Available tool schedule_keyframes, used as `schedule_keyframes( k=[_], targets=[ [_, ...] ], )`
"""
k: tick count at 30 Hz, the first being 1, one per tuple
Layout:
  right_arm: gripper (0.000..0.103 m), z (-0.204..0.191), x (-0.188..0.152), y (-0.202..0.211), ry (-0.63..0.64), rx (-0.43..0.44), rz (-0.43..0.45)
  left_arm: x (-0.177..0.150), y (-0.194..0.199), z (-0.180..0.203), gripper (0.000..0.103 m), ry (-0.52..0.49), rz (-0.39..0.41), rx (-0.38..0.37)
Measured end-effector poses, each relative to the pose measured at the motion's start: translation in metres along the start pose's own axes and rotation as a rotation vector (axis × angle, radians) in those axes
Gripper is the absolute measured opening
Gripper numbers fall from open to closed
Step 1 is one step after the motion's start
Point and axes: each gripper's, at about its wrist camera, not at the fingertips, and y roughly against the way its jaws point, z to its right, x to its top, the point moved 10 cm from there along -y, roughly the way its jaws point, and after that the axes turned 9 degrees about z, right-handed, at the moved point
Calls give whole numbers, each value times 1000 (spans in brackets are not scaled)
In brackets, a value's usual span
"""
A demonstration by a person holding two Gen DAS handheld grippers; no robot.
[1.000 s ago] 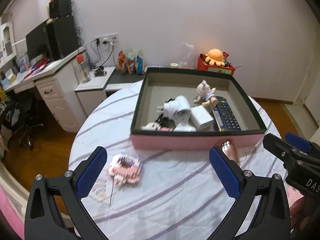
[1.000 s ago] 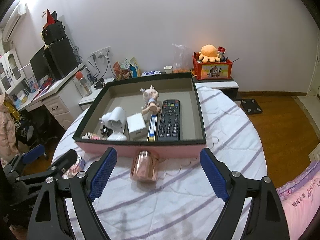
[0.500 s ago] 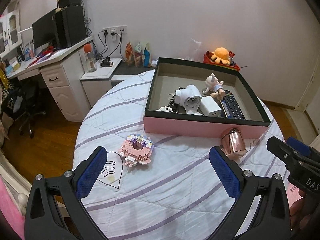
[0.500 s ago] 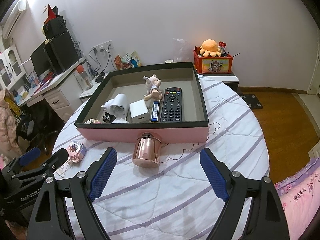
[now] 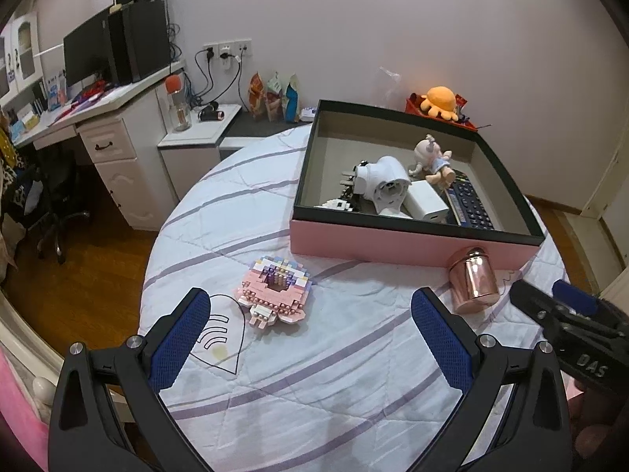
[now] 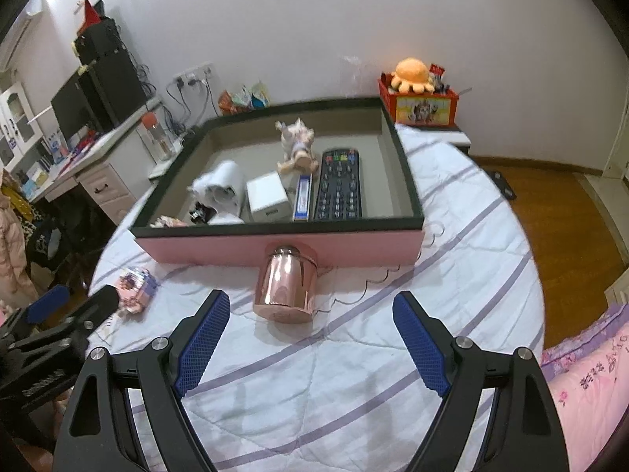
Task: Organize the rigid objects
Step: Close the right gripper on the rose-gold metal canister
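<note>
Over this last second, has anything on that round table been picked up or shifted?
Nothing was picked up. Both grippers moved closer: the right gripper dropped toward the rose-gold canister, the left gripper neared the pink brick model. Both stay open and empty. Canister, model and the pink box with the remote control lie as before.

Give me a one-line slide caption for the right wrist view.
Open right gripper approaches a rose-gold canister standing before the pink box.
</note>
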Motion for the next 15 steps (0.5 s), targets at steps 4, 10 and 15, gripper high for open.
schedule_keyframes(
  k=[4, 10, 15],
  targets=[
    [86, 0, -11, -22, -15, -10, -50, -5, -10, -5, 103, 14, -23, -4],
    [86, -7, -16, -52, -24, -13, -83, -10, -26, -8, 103, 20, -53, -12],
    [65, -10, -18, -70, -40, -9, -104, -9, -34, -9, 103, 25, -60, -17]
  ],
)
